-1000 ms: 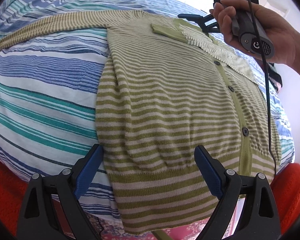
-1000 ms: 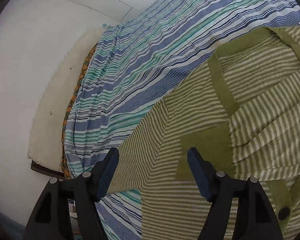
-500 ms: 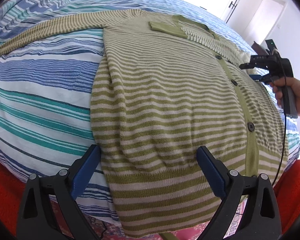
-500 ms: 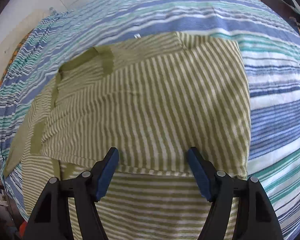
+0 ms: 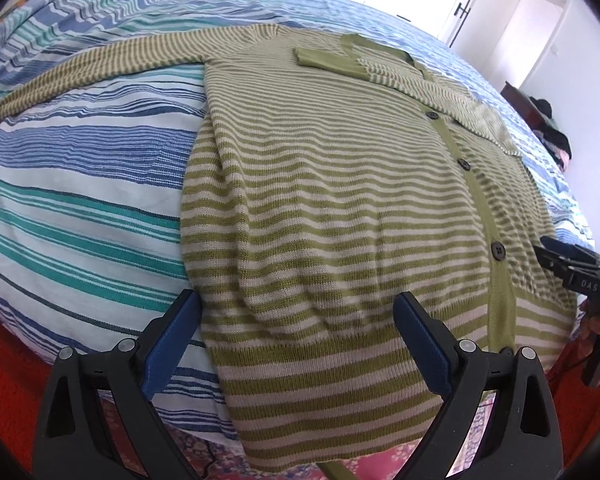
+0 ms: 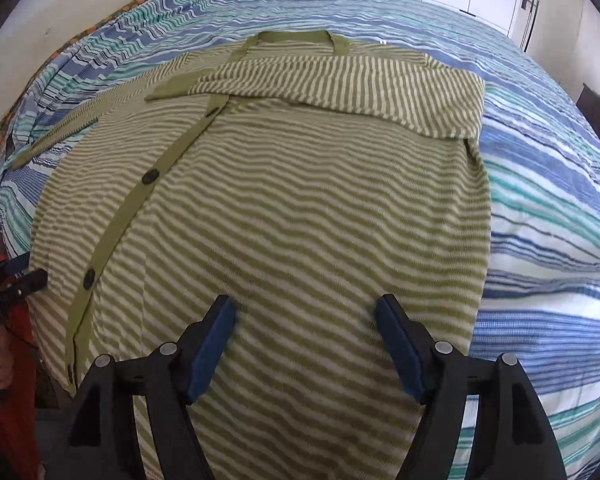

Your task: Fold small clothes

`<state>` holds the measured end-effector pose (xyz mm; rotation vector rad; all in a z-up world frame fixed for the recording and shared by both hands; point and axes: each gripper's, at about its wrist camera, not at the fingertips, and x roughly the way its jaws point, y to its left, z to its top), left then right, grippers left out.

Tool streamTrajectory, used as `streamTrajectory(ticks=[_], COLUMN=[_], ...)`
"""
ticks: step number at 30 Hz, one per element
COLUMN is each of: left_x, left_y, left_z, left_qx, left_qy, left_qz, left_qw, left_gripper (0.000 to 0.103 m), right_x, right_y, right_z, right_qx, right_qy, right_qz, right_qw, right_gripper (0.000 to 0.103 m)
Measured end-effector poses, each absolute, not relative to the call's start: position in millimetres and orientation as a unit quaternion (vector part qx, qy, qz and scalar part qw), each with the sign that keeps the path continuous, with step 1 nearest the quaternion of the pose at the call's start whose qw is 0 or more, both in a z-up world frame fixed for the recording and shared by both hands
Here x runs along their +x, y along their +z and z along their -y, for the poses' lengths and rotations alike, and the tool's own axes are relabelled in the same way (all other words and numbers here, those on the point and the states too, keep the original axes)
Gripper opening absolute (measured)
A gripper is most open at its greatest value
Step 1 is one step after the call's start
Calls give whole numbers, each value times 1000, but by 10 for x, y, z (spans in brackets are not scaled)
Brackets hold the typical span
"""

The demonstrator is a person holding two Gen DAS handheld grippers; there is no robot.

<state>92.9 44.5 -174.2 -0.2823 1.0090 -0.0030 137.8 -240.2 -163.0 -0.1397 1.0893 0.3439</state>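
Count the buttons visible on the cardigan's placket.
3 in the left wrist view, all on the green placket: top button just below the folded-over sleeve, middle button, lower button above the hem band. More may hide under the sleeve or at the hem.

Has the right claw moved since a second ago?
Yes. In the left wrist view the right claw has gone from the cardigan's collar end down its right edge to the hem, jaws just opening, empty.

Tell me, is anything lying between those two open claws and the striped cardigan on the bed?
Nothing visible. The left gripper and right gripper both stand open directly over the cardigan, with no object on it. Only its own folded sleeve lies across the chest.
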Motion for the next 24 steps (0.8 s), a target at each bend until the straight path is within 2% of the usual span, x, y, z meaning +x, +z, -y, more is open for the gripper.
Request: streamTrajectory(ticks=[3,9,10,11,13,15,17,20,24], left_x=[887,545,492,447,428,465,537,654,733], left_y=[-1641,-1477,-1507,-1529,-1526,-1471,-1438,-1541,-1695], left_z=[-553,-1604,-1715,-1773,-1727,-1505,-1230,-1029,-1089], left_qx=[-149,-349,-370,-383,-379,-333,-273,-219,-232], left_qy=[-9,47,53,52,27,-8,-38,-27,1], left_qz=[-480,-402,-399,-397,-401,-411,-428,-462,-481], left_qw=[864,845,838,832,833,849,860,859,845], left_gripper=[93,92,87,78,66,56,39,36,34], right_x=[1161,873,827,792,772,794,803,781,730], right_y=[-1567,-1207,-1192,-1203,-1275,-1328,-1334,-1337,-1335], right_z=[2583,2963,2998,3024,3070,3079,3056,2952,2863], right_qx=[-20,79,85,87,96,110,109,93,80], right_qy=[138,87,83,79,71,71,77,93,110], right_qz=[-490,-437,-434,-435,-448,-455,-451,-447,-446], right_qw=[860,892,893,893,886,881,883,885,885], right_gripper=[74,74,74,74,74,74,74,74,74])
